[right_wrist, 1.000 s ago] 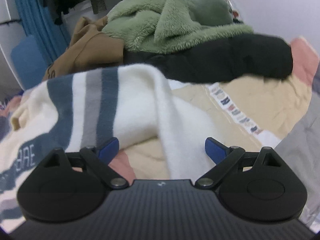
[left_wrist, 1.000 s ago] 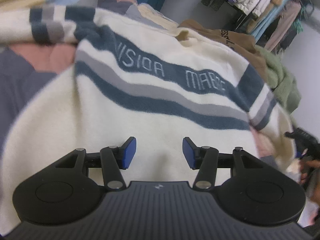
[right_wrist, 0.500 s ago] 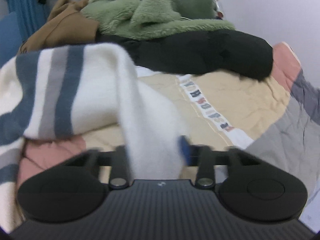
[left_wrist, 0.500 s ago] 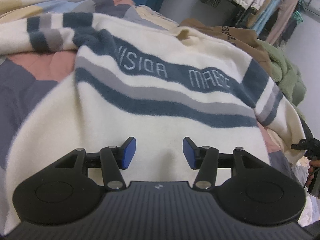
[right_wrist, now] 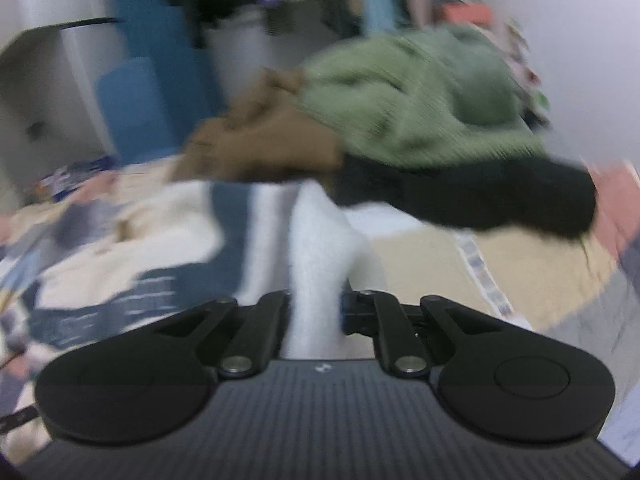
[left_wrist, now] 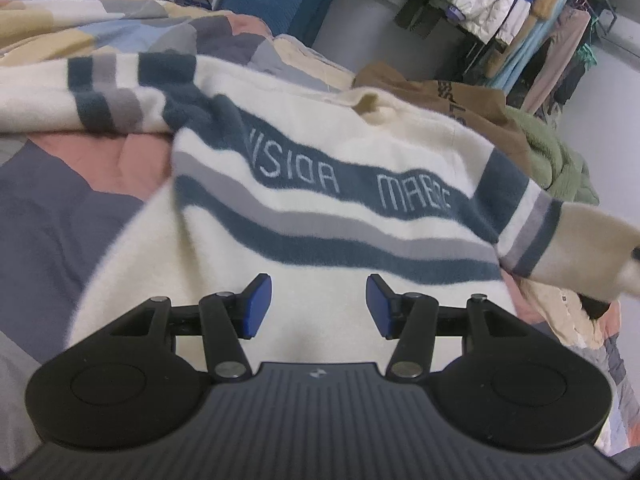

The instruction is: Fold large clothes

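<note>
A large cream sweater [left_wrist: 320, 152] with navy and grey stripes and lettering lies spread on the bed. My left gripper [left_wrist: 318, 306] is open and hovers over the sweater's lower cream part, holding nothing. My right gripper [right_wrist: 316, 312] is shut on the sweater's white sleeve [right_wrist: 320, 248] and holds it lifted off the bed. In the left wrist view that sleeve [left_wrist: 576, 240] stretches out to the right. The right wrist view is blurred by motion.
A patchwork quilt [left_wrist: 60, 208] covers the bed. A brown garment [left_wrist: 452, 100], a green fleece [right_wrist: 420, 100] and a black garment [right_wrist: 480, 196] are piled behind the sweater. A clothes rack [left_wrist: 520, 20] stands at the back wall.
My right gripper went from open to shut on the sleeve and lifted it up. The left gripper stayed open and pulled back a little from the sweater.
</note>
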Demonstrator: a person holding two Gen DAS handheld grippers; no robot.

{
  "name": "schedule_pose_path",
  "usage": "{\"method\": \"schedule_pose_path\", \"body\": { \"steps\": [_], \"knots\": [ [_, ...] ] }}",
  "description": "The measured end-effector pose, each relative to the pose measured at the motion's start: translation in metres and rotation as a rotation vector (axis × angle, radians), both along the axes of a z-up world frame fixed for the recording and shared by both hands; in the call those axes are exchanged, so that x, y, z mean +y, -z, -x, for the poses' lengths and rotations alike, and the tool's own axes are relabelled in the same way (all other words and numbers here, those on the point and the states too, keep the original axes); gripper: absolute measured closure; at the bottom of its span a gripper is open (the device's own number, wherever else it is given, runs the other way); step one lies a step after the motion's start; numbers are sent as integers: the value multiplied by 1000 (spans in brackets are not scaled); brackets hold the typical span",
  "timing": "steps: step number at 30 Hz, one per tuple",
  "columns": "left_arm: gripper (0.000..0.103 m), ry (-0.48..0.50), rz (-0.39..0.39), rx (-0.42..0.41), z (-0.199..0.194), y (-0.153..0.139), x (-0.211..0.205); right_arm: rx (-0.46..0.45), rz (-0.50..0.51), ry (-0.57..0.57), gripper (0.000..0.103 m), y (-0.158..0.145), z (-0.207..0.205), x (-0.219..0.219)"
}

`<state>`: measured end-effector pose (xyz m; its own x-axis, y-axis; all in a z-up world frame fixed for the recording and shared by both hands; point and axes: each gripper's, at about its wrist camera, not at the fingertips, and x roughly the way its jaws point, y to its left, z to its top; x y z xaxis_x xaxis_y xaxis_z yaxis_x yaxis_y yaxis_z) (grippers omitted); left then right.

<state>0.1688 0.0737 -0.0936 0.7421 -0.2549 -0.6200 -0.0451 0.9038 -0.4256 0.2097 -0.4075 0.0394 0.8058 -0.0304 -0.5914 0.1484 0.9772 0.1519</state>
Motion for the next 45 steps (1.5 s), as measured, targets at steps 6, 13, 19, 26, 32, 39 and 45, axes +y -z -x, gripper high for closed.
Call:
{"method": "schedule_pose_path", "body": {
  "steps": [6,13,19,26,32,39,45],
  "knots": [
    [41,-16,-69,-52,12,-15,9,-30,78,-274,93,-49,19,93],
    [41,-86,-29,-106,20,-27,40,16,71,-572,93,-31,34,216],
    [41,-141,27,-129,21,-28,62,81,8,-701,90,12,23,295],
    [41,-179,64,-134,22,-25,76,214,-126,-661,57,63,-11,318],
    [41,-156,77,-153,19,-26,72,188,-200,-703,26,58,-16,299],
    [41,-68,35,-144,9,-18,41,123,-253,-467,26,60,-62,219],
    [41,-23,8,-111,-5,-5,18,72,-218,-220,26,81,-117,146]
  ]
}}
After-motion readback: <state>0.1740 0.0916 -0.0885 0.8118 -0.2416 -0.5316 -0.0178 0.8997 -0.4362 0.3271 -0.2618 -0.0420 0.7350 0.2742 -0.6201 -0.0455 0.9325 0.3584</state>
